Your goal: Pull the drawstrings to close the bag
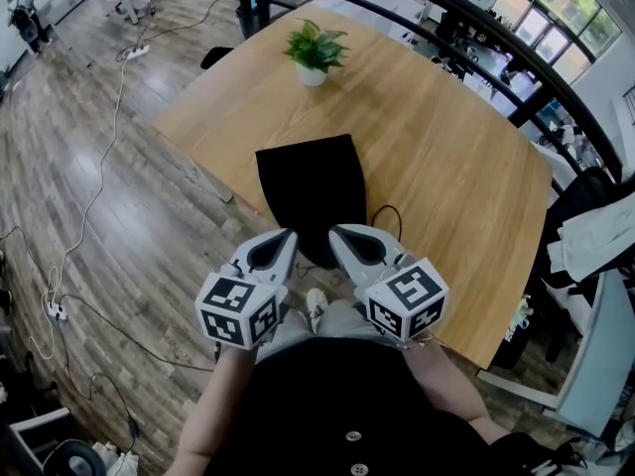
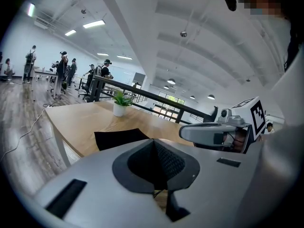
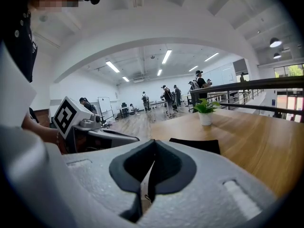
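Note:
A flat black drawstring bag [image 1: 310,188] lies on the wooden table [image 1: 446,167], its mouth end towards me. A thin black cord [image 1: 393,211] loops out at its right side. My left gripper [image 1: 287,236] and right gripper [image 1: 337,232] hover side by side over the bag's near end, at the table's near edge. Both are shut with nothing seen between the jaws. In the left gripper view the bag [image 2: 121,137] lies beyond the closed jaws, and the right gripper [image 2: 213,133] sits to the right. The right gripper view shows the bag [image 3: 197,145] ahead and the left gripper [image 3: 102,137] beside it.
A small potted plant [image 1: 316,53] stands at the table's far end. A dark railing [image 1: 466,18] runs behind the table. Cables [image 1: 94,196] trail over the wood floor at left. Clothes hang on a chair [image 1: 595,226] at right. People stand far off [image 2: 64,72].

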`<state>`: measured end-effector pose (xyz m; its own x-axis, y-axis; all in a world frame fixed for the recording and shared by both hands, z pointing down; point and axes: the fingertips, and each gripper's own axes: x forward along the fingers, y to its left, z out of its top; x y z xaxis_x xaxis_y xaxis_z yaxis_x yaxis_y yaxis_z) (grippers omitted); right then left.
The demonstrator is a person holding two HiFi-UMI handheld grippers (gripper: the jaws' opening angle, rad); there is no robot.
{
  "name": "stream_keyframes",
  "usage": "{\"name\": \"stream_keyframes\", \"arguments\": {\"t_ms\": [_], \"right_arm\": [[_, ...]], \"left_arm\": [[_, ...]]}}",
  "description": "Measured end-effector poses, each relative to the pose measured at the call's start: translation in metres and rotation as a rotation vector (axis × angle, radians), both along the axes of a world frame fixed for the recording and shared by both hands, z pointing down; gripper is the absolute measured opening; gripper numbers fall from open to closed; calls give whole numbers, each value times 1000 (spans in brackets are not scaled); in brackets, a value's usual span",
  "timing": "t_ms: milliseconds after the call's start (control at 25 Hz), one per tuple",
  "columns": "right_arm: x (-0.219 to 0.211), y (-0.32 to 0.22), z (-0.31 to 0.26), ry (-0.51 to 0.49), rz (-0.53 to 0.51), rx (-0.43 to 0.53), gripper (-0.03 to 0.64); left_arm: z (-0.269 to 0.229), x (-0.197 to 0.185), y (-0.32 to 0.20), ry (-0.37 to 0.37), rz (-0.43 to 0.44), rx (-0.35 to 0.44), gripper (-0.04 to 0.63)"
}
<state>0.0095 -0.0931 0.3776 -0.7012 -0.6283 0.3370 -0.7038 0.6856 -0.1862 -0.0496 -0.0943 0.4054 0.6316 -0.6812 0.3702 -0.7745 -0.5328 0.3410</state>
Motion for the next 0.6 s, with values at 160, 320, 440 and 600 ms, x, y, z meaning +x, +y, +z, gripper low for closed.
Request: {"name": "stream_keyframes", "arguments": {"t_ms": [160, 320, 440, 600], "right_arm": [[0, 2, 7, 3, -1, -16, -2], [5, 2, 5, -2, 15, -7, -3], [7, 2, 4, -4, 20, -6, -2], [6, 6, 6, -3, 11, -10, -3]], "left_arm": [[2, 3, 3, -5, 11, -4, 15], [5, 6, 6, -3, 16, -11, 15], [5, 9, 7, 0, 21, -14, 15], [7, 10, 9, 1, 23, -17, 15]]}}
